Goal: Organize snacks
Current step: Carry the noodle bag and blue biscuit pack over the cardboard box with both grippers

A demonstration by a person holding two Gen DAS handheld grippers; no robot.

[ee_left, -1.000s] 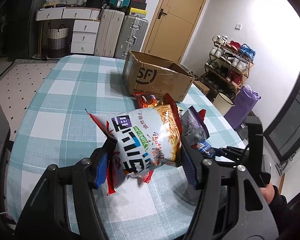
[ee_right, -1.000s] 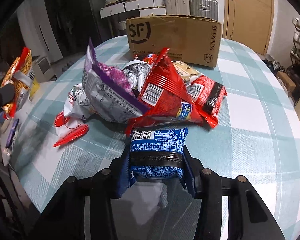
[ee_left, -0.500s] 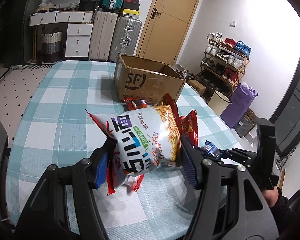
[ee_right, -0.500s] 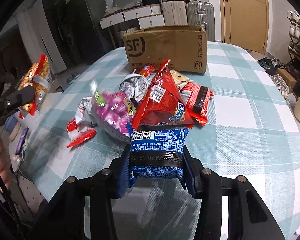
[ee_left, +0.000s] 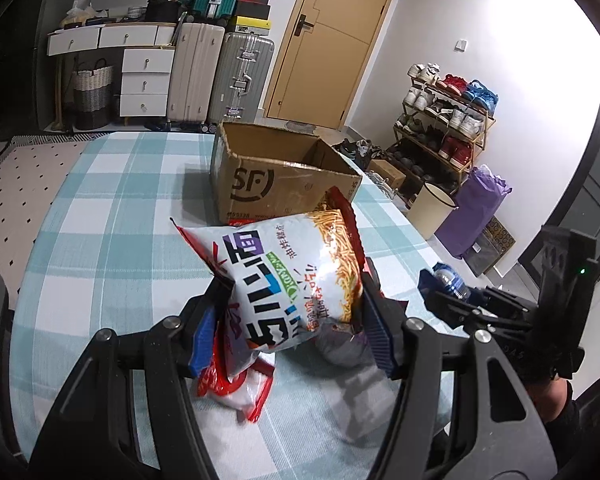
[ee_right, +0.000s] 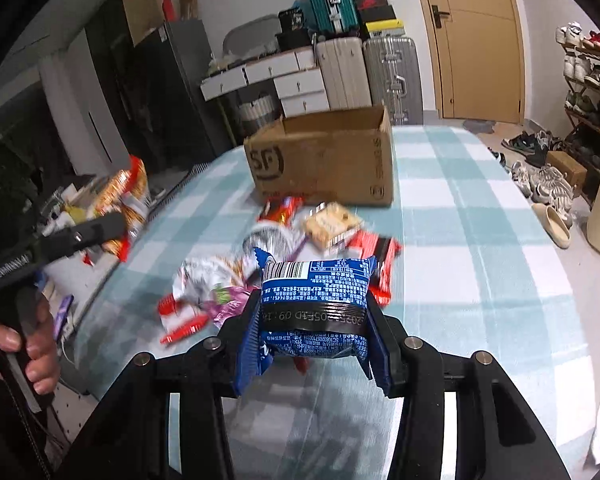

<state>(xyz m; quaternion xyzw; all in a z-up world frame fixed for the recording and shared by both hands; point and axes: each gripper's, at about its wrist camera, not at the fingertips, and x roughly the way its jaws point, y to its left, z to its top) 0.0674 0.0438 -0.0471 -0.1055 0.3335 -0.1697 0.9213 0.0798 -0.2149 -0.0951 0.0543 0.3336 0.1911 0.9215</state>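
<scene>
Above the checked desk (ee_left: 100,240), left claw (ee_left: 292,320) is clamped on a white noodle-snack bag (ee_left: 292,276), right claw (ee_right: 312,344) squeezing a blue packet (ee_right: 316,300); cardboard box (ee_right: 328,160) sits far behind the snack pile (ee_right: 284,248).

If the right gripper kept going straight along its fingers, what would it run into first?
Probably the loose snack pile on the table; the cardboard box sits beyond it. The right gripper already holds a blue packet; depth is uncertain.
</scene>
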